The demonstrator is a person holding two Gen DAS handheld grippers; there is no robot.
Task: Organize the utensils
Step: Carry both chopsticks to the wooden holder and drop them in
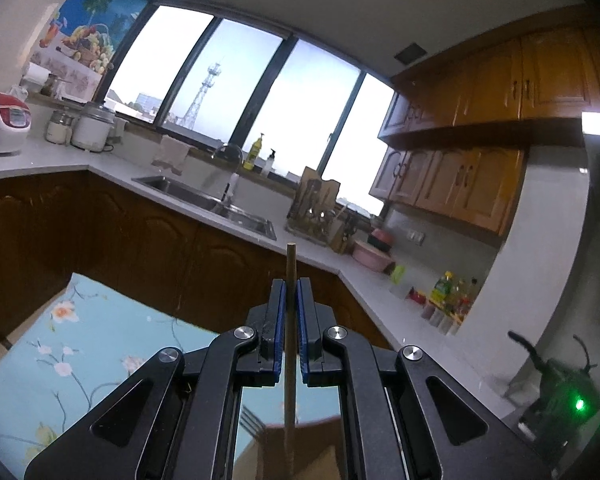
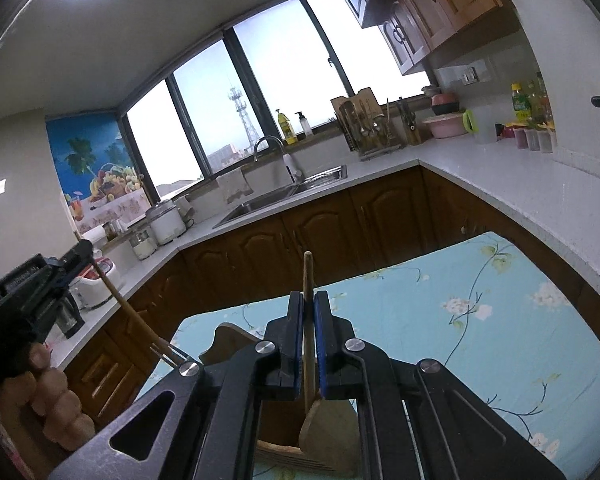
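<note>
Both tools clamped: left tool [image 1: 291, 292] grips the wooden fork [image 1: 290, 344] upright, tines down over the wooden holder [image 1: 300, 440] on the floral worktop [image 1: 80, 344], right tool [image 2: 309, 304] grips the wooden spatula [image 2: 309, 344], blade down in same holder, so both drops run straight down along the handles.

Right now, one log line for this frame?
left gripper: shut on wooden-handled fork | right gripper: shut on wooden spatula | both over wooden holder on floral cloth

black linkage arms | silver round screws | blue-padded fingers [image 1: 279, 332] | bare-skinned hand [image 2: 56, 404]
</note>
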